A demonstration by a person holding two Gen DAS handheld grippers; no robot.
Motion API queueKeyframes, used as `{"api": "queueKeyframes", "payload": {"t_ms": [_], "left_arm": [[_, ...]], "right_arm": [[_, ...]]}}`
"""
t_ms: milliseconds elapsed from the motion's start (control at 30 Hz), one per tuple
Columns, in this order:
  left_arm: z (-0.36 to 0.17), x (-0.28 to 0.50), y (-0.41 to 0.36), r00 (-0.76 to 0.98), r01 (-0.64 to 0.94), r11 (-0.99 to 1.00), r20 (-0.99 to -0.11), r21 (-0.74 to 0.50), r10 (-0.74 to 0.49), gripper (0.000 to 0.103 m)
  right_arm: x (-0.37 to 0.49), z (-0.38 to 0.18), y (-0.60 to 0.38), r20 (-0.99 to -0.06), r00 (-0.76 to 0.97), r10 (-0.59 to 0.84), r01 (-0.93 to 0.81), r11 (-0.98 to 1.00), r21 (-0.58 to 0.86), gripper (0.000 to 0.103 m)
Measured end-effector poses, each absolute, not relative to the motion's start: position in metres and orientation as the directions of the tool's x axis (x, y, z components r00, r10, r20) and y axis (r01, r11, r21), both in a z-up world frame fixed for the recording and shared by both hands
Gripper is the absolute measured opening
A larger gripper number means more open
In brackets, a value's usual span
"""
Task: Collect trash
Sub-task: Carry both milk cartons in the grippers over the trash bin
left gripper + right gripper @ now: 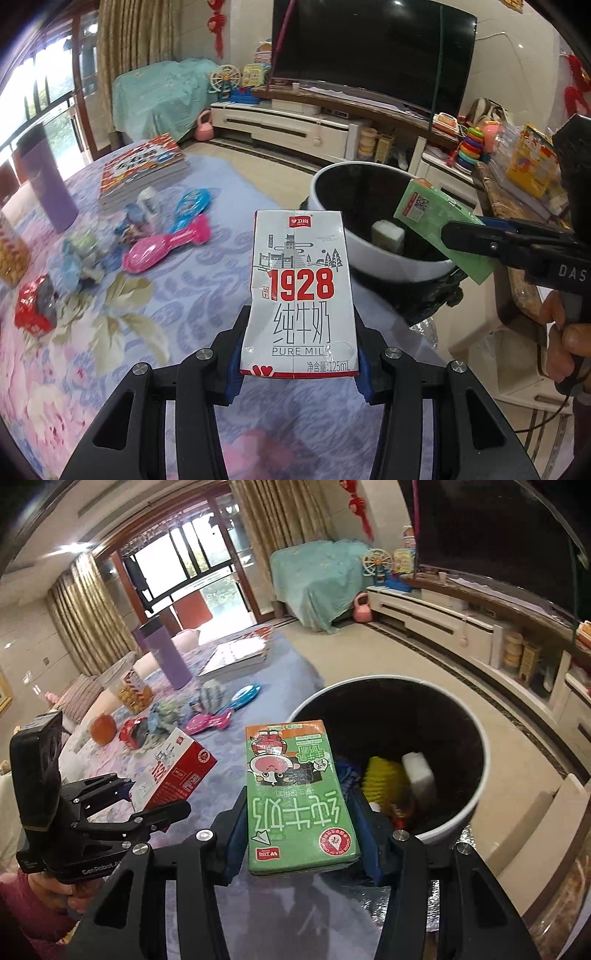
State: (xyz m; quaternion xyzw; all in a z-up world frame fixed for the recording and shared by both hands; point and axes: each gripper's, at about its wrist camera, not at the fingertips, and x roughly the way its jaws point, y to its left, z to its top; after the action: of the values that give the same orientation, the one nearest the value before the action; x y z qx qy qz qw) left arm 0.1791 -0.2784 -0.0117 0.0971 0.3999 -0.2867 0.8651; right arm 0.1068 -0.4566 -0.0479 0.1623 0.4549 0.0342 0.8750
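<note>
- Left gripper [297, 373]: blue pads are clamping the lower end of a white milk carton [299, 291], which is standing upright between them at the centre of the left wrist view, printed face toward the camera.
- Right gripper [299, 853]: pads are pinching the near end of a green milk carton [295, 794], which is lying flat along the fingers at the centre of the right wrist view, its print upside down.
- Position against target: the green carton's far end is sitting just beside the near rim of the trash bin [476, 794], right of centre; the white carton is showing below and left of the bin in its own view, apparently not yet over the opening.
- Bin contents: a yellow item [384, 779] and a pale block [417, 771] are already lying inside; other pieces are too dark to name.
- Remaining on the tablecloth [110, 369]: a red wrapper [35, 308] at far left and crumpled wrappers [83, 258] beside it are looking like trash still to collect.
- Toy spoons [170, 243], books [144, 166] and a purple cup [46, 184] are sitting farther back, upper left, probably not trash.
- Progress: judged partway, with both cartons awaiting release.
</note>
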Motion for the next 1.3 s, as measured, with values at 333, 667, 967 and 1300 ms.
{"api": "queueKeyframes", "payload": {"t_ms": [333,667,967,1300], "left_arm": [[-0.006,0.194,-0.305,0.503,0.601,0.796,-0.744,-0.065,-0.44,0.046],[-0.002,0.21,-0.336,0.49,0.625,0.779,-0.749,-0.055,-0.446,0.046],[-0.004,0.23,-0.362,0.479,0.63,0.775,-0.762,-0.048,-0.436,0.046],[-0.006,0.242,-0.381,0.474,0.638,0.769,-0.772,-0.03,-0.424,0.046]], "right_arm": [[0.112,-0.05,-0.483,-0.793,0.585,0.169,0.13,0.946,0.298,0.051],[0.12,-0.056,-0.508,-0.804,0.577,0.142,0.165,0.944,0.285,0.051],[0.127,-0.061,-0.526,-0.81,0.569,0.141,0.178,0.941,0.289,0.051],[0.138,-0.068,-0.535,-0.822,0.549,0.153,0.179,0.939,0.295,0.051]]}}
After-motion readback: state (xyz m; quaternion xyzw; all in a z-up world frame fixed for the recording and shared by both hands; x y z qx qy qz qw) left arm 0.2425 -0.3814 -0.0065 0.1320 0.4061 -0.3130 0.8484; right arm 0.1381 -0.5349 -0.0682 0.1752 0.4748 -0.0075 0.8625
